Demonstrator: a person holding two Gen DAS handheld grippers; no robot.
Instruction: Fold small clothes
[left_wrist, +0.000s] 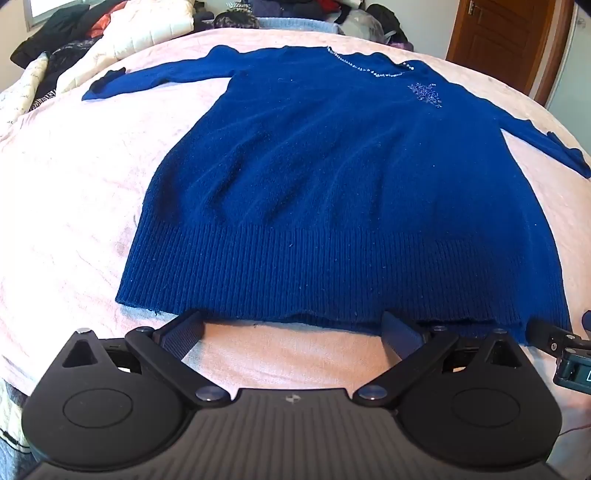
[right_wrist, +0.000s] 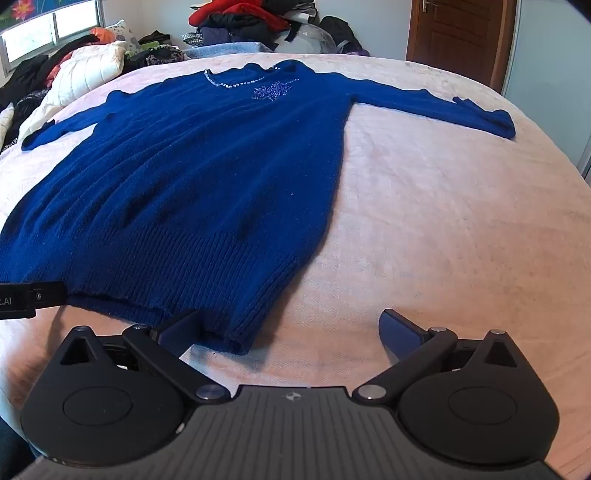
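A pale pink bedspread (left_wrist: 66, 206) covers the whole bed, and a blue knitted sweater (left_wrist: 332, 177) lies flat on it, front up, both sleeves stretched out sideways, beaded neckline (right_wrist: 236, 82) at the far end. At its ribbed hem sit both tongs, jaws spread as wide as they go and gripping nothing: the left gripper (left_wrist: 295, 325) straddles the hem's middle, the right gripper (right_wrist: 291, 326) straddles the hem's right corner. Heaped clothes (right_wrist: 236, 22) and a white quilt (left_wrist: 147, 33) crowd the far edge; a wooden door (right_wrist: 458, 29) stands beyond.
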